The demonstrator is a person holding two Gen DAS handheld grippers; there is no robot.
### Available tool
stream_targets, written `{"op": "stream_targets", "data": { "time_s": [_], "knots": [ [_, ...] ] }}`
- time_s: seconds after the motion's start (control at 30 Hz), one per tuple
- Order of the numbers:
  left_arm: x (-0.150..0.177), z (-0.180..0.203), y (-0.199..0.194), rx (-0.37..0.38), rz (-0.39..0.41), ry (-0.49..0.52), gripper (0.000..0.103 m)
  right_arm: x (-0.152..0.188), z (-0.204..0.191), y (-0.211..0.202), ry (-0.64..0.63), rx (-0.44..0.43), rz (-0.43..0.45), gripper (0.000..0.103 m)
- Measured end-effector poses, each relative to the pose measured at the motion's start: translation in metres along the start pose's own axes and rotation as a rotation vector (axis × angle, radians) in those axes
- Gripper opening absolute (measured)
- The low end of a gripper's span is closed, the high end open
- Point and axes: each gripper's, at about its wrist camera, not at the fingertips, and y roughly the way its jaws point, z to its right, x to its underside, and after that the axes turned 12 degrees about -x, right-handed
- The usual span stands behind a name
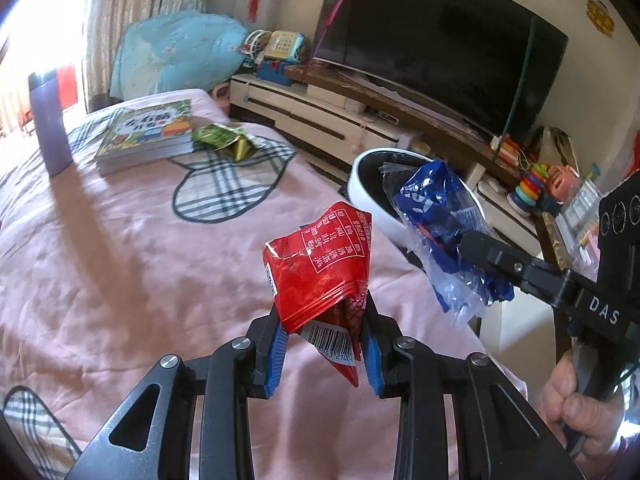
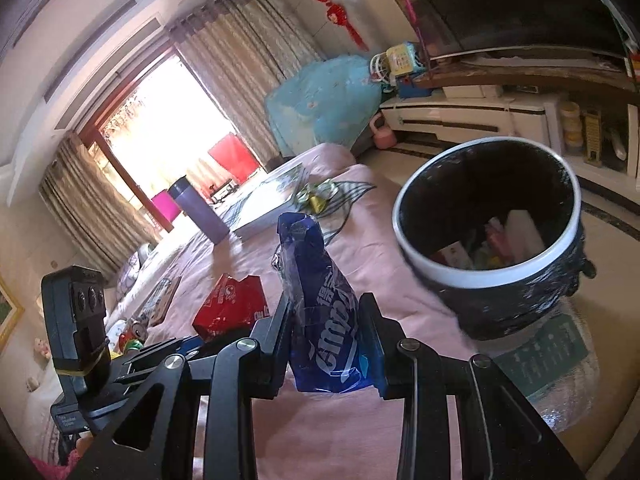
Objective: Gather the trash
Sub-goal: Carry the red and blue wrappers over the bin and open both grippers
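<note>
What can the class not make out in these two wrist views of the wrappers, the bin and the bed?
- Trash bin: right wrist view shows litter inside, too dark and blurred to identify; in the left wrist view the blue wrapper covers its opening.
- Red wrapper: print too small to read; in the right wrist view the right gripper hides its lower edge.
- Green wrapper: contents not visible.
- Left gripper: body cut off by the bottom edge.

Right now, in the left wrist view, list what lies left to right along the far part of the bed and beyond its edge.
Tall purple tumbler → stack of illustrated children's books → crumpled green snack wrapper → white-rimmed black trash bin.
</note>
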Motion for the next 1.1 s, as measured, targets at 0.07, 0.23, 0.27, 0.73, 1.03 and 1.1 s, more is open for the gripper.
{"op": "stream_targets", "data": {
  "time_s": [0.07,0.23,0.27,0.73,1.03,1.1],
  "knots": [
    [-0.004,0.006,0.002,0.006,-0.001,0.009,0.031,-0.003,0.006,-0.005,0.006,0.008,0.012,0.033],
    [-0.014,0.018,0.009,0.018,0.002,0.029,0.031,-0.008,0.02,-0.018,0.027,0.034,0.047,0.033],
    [-0.016,0.021,0.011,0.021,0.002,0.033,0.031,-0.009,0.023,-0.02,0.03,0.04,0.053,0.033],
    [-0.052,0.054,0.039,0.053,0.022,0.09,0.031,-0.042,0.051,-0.044,0.03,0.112,0.13,0.033],
    [-0.072,0.076,0.059,0.059,0.026,0.118,0.031,-0.058,0.06,-0.044,0.025,0.129,0.138,0.033],
    [-0.076,0.079,0.065,0.058,0.026,0.123,0.031,-0.06,0.062,-0.044,0.024,0.13,0.142,0.033]
  ]
}}
